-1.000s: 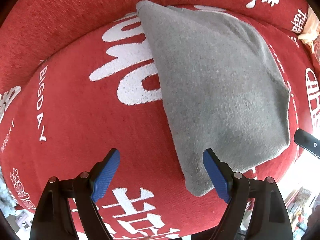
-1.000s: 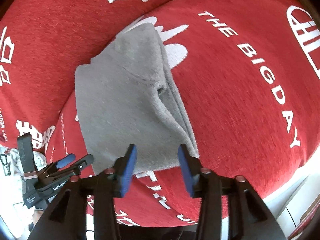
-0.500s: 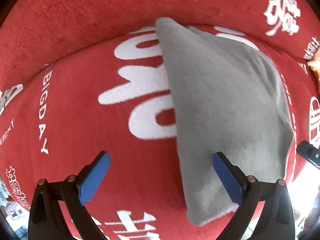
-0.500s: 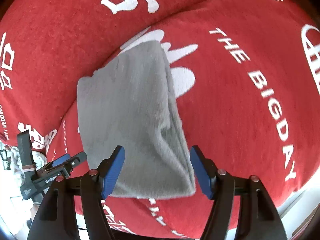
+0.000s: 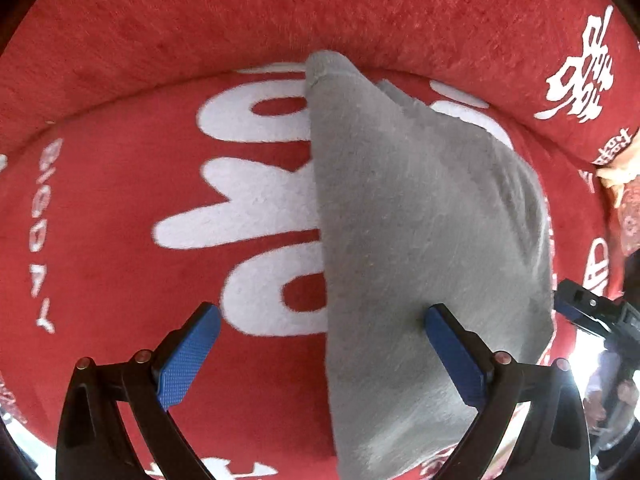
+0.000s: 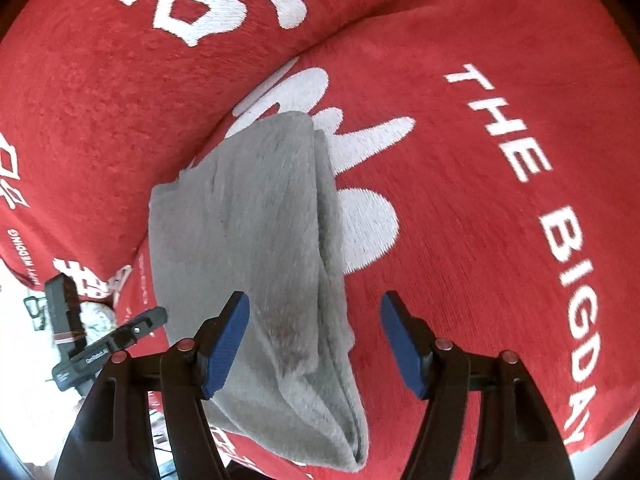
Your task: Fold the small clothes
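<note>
Where grey cloth (image 5: 420, 240) lies, red cushion (image 5: 120, 240) beneath, white lettering (image 5: 256, 208) alongside.

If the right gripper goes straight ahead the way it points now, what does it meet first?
Most likely the folded grey cloth: its near edge lies between the opening jaws of the right gripper, untouched. Depth is unclear; the red cover lies underneath.

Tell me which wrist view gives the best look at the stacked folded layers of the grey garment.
The right wrist view. There the grey garment shows its layered edge running down its right side, between the opening jaws of the right gripper. The left wrist view shows mostly its flat top, with only a hint of layers at the far corner.
</note>
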A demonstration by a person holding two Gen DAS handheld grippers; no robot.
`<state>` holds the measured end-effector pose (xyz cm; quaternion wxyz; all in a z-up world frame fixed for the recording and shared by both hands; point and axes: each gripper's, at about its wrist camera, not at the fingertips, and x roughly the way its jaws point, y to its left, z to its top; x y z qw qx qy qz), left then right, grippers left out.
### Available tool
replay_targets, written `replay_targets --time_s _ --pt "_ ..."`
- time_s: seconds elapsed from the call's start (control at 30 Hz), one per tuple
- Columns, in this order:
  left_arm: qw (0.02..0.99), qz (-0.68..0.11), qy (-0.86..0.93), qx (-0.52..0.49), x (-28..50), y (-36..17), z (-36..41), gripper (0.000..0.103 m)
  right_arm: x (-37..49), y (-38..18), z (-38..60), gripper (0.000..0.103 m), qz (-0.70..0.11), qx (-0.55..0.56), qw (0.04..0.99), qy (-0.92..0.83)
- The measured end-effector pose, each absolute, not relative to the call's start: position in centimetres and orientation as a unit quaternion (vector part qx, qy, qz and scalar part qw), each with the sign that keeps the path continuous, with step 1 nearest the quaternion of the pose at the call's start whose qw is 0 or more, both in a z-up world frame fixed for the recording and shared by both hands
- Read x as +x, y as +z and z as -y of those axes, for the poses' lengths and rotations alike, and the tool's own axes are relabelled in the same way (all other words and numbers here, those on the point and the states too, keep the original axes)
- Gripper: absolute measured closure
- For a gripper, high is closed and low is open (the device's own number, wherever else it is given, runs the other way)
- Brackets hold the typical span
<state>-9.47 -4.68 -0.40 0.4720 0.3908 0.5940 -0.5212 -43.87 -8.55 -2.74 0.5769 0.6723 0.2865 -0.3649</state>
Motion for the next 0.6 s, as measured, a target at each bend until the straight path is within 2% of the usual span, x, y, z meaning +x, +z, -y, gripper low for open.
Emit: replay_targets --time_s 0.3,0.6 --pt "0.371 -0.663 -0.556 0.338 -11.1 -3.8 6.3 0.000 -43.6 -7.4 10.2 0.028 -0.226 0.744 0.587 -0.227" --pt "0.388 -0.638 -0.563 0.353 -13.7 -3.9 7.9 0.000 -40.2 -7.7 12.1 0.028 -0.216 0.732 0.612 -0.207"
